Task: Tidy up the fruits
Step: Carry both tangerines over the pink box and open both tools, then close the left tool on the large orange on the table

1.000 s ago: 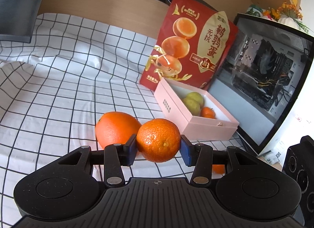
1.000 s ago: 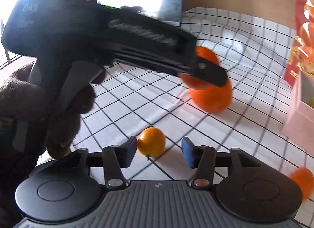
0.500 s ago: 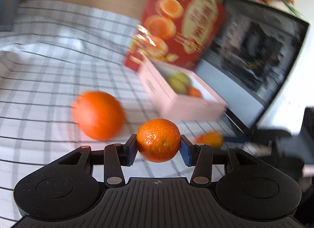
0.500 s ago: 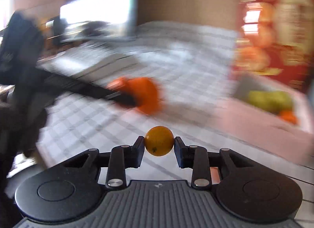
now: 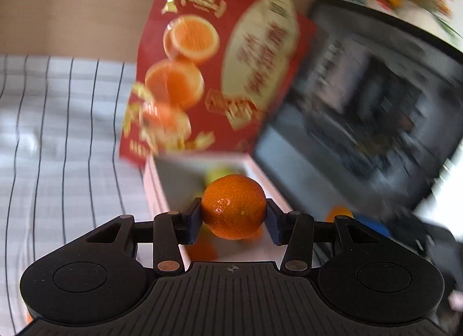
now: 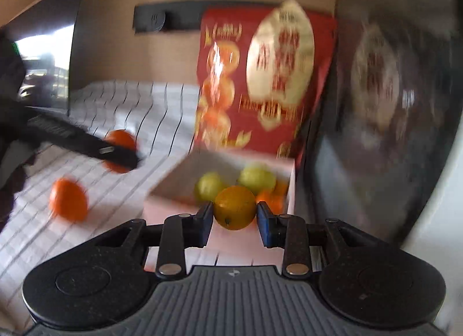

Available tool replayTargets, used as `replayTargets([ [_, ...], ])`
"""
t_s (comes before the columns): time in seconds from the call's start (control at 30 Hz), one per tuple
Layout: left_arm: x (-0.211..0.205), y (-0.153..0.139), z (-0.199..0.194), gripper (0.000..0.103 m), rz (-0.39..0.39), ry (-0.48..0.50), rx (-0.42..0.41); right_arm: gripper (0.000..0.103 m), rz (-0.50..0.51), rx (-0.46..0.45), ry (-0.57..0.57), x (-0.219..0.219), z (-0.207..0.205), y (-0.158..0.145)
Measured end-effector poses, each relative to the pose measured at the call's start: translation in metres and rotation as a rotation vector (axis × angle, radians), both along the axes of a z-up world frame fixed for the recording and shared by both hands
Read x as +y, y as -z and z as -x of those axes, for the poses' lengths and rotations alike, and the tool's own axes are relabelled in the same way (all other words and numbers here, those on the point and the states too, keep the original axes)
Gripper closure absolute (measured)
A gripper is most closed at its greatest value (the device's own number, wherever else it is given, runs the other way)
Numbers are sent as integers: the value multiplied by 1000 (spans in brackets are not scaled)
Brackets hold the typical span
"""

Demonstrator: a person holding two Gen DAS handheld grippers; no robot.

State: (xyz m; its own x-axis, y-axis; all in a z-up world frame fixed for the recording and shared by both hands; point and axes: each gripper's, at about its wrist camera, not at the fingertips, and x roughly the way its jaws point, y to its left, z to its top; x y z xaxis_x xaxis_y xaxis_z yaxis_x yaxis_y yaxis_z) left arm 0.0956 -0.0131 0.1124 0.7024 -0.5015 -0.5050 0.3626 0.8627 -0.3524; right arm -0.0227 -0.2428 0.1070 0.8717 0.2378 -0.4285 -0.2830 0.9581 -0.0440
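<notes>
My left gripper [image 5: 233, 220] is shut on an orange mandarin [image 5: 233, 205] and holds it over the near end of the open pink box [image 5: 150, 179]. My right gripper [image 6: 235, 221] is shut on a small yellow-orange fruit [image 6: 234, 208], just in front of the pink box [image 6: 170, 182]. Two green fruits [image 6: 257, 178] and a small orange one [image 6: 270, 198] lie inside. In the right wrist view the left gripper [image 6: 127, 159] comes in from the left with its mandarin [image 6: 120, 139]. A large orange [image 6: 68, 200] rests on the checked cloth.
A red food package [image 5: 220, 75] stands upright behind the box. A glass-sided computer case [image 5: 376, 121] rises close on the box's right. The checked cloth [image 5: 58, 133] stretches away to the left, and a dark monitor [image 6: 58, 61] stands at the far left.
The right gripper has shut on the small fruit and lifted it off the cloth. Both grippers have risen and swung towards the pink box; the large orange is left behind.
</notes>
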Motion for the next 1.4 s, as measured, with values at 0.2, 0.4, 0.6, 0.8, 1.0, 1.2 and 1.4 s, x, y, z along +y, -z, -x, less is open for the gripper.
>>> replayTargets([
  [0.2,-21,24,-118,53,-15,-86,203,71,-29,120,52,22,-88,-18],
  [0.4,-29,66,-147,53,-25,-91,302,71,-36,287,119,25,-153,19],
  [0.6,-35,65,-142,52,-81,-53,251,67,-123,426,108,21,-178,57],
  [0.8,-33,37,-123,52,-117,-26,158,49,-175,420,138,8,-172,58],
  [1.0,-8,21,-73,52,-184,-30,76,43,-171,338,95,6,-140,39],
  [1.2,55,36,-1,53,-200,-116,65,38,-128,292,-3,15,-91,34],
  [1.4,108,45,78,53,-136,-185,6,36,-134,266,-76,23,-46,45],
])
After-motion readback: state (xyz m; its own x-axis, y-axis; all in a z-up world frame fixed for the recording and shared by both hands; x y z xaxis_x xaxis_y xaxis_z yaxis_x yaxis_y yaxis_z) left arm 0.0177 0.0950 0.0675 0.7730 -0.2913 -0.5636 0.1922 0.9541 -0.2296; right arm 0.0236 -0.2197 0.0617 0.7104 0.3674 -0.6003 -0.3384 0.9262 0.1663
